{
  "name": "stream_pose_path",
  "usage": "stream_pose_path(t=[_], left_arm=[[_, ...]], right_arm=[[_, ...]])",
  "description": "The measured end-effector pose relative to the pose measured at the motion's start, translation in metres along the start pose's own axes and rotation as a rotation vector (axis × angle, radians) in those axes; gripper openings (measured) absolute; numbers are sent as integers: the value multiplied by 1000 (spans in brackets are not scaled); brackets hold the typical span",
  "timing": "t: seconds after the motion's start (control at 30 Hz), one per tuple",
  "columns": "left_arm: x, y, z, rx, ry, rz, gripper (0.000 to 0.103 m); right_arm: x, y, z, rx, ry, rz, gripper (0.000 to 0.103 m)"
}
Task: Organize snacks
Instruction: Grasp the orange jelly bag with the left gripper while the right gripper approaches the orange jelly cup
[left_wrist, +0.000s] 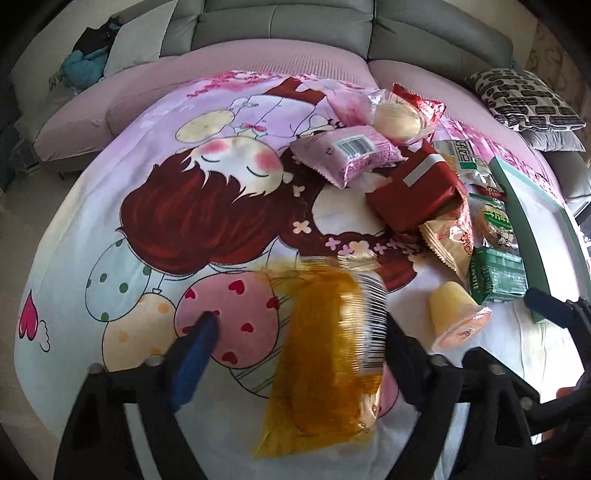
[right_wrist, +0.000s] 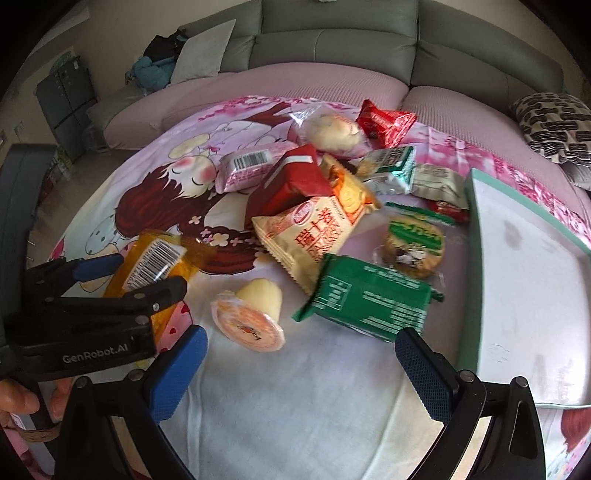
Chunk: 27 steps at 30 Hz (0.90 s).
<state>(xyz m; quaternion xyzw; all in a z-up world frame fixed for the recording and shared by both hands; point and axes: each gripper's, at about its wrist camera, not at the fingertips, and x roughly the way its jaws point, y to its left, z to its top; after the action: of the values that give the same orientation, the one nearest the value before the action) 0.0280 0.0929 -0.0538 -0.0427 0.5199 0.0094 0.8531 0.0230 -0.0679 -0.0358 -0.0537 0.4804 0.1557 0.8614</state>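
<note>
At the bottom of the left wrist view the left gripper (left_wrist: 299, 332) straddles the orange snack packet (left_wrist: 325, 343) – whether its pads press yet I cannot tell. The right gripper (right_wrist: 301, 350) stands open and empty below the jelly cup (right_wrist: 255, 314) and green packet (right_wrist: 369, 299). Farther up lies the snack pile; the tray (right_wrist: 476, 221) at right is empty. The slick, blurred packet could slip from a shallow pinch – or the grippers could collide.

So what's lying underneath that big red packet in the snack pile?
The red packet rests on a beige Swiss-roll bag and the cartoon cloth. Whatever else lies beneath it is covered.
</note>
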Motion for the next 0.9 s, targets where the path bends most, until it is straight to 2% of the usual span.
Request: stream_pose_path(t=[0.27, 0.33, 0.43, 0.5, 0.6, 0.77, 0.87, 0.9], left_arm=[[1, 8, -2, -21, 26, -12, 68], [0, 9, -2, -24, 25, -23, 63], [0, 11, -2, -32, 27, -29, 57], [1, 11, -1, -35, 29, -32, 57], [0, 12, -2, -41, 28, -38, 57], [1, 13, -2, -50, 27, -45, 57], [0, 13, -2, -50, 27, -44, 57], [0, 13, -2, -50, 28, -43, 57]], right_arm=[[9, 10, 3, -9, 1, -5, 98], [9, 12, 3, -15, 2, 3, 91], [10, 15, 2, -23, 9, 14, 87], [13, 16, 2, -22, 24, 35, 77], [19, 18, 2, -15, 43, 40, 77], [20, 23, 5, -22, 23, 41, 76], [22, 26, 5, -26, 20, 35, 69], [22, 25, 5, -24, 22, 36, 63]])
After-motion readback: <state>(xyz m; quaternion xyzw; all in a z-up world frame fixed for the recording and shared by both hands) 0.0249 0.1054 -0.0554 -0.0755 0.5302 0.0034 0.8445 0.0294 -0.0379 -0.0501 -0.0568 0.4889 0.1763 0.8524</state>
